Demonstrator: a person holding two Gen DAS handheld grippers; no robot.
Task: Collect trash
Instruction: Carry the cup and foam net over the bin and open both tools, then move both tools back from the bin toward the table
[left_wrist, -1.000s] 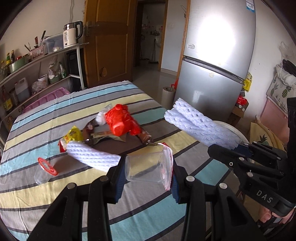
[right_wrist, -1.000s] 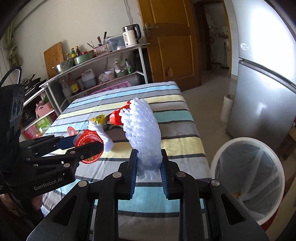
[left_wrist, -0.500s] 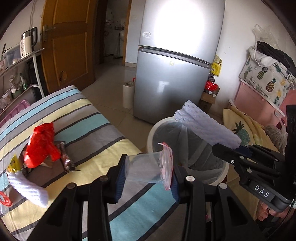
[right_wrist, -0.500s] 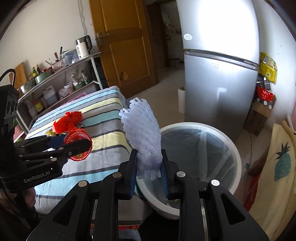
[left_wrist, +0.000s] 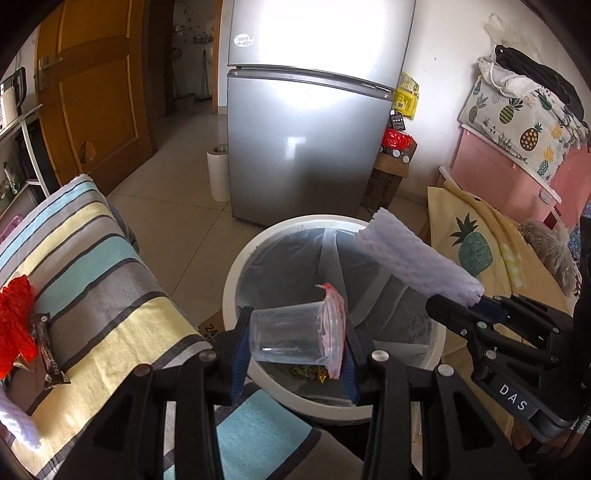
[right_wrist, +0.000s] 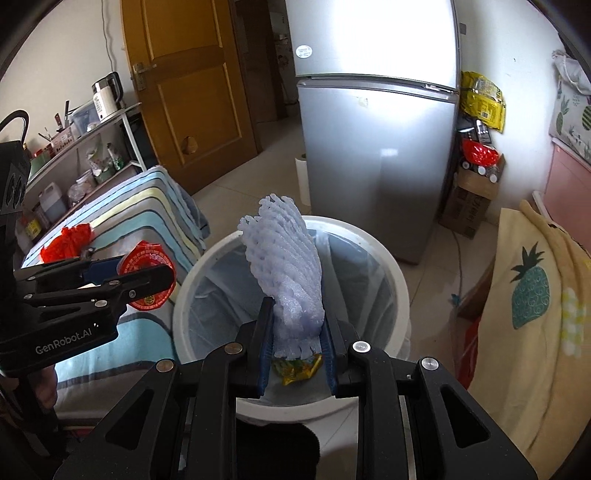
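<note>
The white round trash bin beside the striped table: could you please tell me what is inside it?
The white round trash bin holds a clear liner and a yellow-green wrapper at the bottom. The grippers and what they hold hide the rest.

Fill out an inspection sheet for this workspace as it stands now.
Surface: striped table cloth, partly littered.
Job's things: clear plastic cup and white foam net, both over the lined trash bin; a yellow wrapper lies inside.
Clutter: red plastic bag, brown wrapper, another foam net on the table.
Grippers: left gripper shut on the cup; right gripper shut on the foam net.
Cables: one on the floor.
Surroundings: fridge, wooden door, shelf rack.
</note>
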